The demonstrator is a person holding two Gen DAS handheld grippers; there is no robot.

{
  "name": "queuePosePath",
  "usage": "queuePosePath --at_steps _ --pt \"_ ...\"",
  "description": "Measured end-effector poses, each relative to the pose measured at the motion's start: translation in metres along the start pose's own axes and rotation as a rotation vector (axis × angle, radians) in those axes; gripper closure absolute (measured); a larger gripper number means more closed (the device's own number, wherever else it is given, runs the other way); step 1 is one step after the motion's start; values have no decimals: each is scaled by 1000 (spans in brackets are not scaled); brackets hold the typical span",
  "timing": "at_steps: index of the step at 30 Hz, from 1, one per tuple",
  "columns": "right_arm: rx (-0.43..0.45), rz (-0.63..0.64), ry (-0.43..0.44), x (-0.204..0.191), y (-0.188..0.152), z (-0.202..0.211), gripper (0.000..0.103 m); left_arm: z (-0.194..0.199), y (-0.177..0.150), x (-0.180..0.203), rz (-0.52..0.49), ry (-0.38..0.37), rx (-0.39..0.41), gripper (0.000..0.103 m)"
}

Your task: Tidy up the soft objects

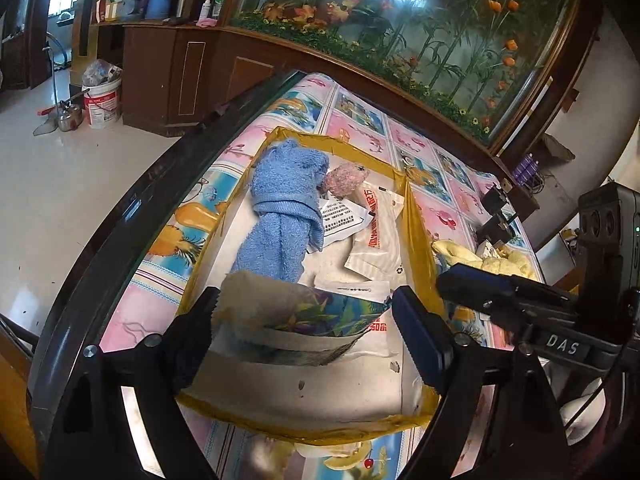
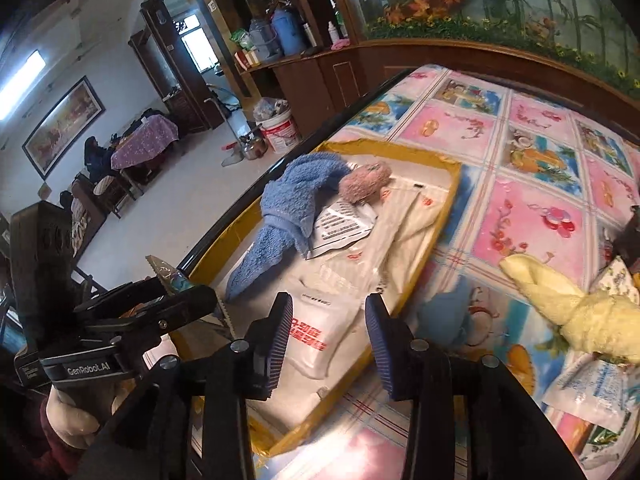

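A yellow-taped cardboard box (image 1: 416, 216) (image 2: 444, 208) sits on the patterned tablecloth. Inside lie a blue towel (image 1: 280, 216) (image 2: 288, 216), a pink plush (image 1: 346, 178) (image 2: 364, 182) and white packets (image 1: 376, 236) (image 2: 320, 332). My left gripper (image 1: 308, 332) (image 2: 176, 300) hovers over the box's near end, its fingers wide apart and pressing the two side edges of a bowed printed packet (image 1: 296, 308) (image 2: 162, 270). My right gripper (image 2: 328, 336) (image 1: 460, 284) is open and empty above the box's right wall. A yellow towel (image 2: 580, 304) (image 1: 456, 252) and a small blue soft item (image 2: 448, 312) lie outside the box.
More packets (image 2: 592, 392) lie at the right. The table's dark rim (image 1: 132, 208) runs close along the box's left side. A black block (image 1: 496, 216) stands farther back. A wooden aquarium cabinet (image 1: 248, 72) is behind; a white bucket (image 1: 102, 100) stands on the floor.
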State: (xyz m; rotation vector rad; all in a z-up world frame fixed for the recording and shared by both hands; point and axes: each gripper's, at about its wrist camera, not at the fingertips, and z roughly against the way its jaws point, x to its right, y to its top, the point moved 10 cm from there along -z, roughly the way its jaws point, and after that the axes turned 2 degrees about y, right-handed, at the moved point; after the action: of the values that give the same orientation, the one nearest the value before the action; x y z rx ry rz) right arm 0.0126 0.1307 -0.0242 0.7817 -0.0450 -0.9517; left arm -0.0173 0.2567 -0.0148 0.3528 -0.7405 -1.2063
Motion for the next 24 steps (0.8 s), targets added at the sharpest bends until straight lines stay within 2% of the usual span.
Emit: queuePosePath --at_steps 3,4,7,11,15,20,24 --pt "76 -10 -67 28 -3 44 40 7 1 10 -23 -9 16 16" --pt "98 -18 -93 40 -6 58 37 9 1 14 -36 -14 21 16" --pt "132 -78 -143 76 -24 95 36 12 5 24 -40 -48 34 15" --pt "139 -151 -179 113 -53 123 36 11 9 22 55 -122 22 15" --pt "152 -183 -204 136 -79 144 36 19 9 16 109 -107 25 15" --pt "140 -216 -254 165 -112 164 36 30 -2 66 -59 -88 18 15" --pt "89 -208 -243 163 -141 163 36 18 -19 110 -146 -132 -24 15"
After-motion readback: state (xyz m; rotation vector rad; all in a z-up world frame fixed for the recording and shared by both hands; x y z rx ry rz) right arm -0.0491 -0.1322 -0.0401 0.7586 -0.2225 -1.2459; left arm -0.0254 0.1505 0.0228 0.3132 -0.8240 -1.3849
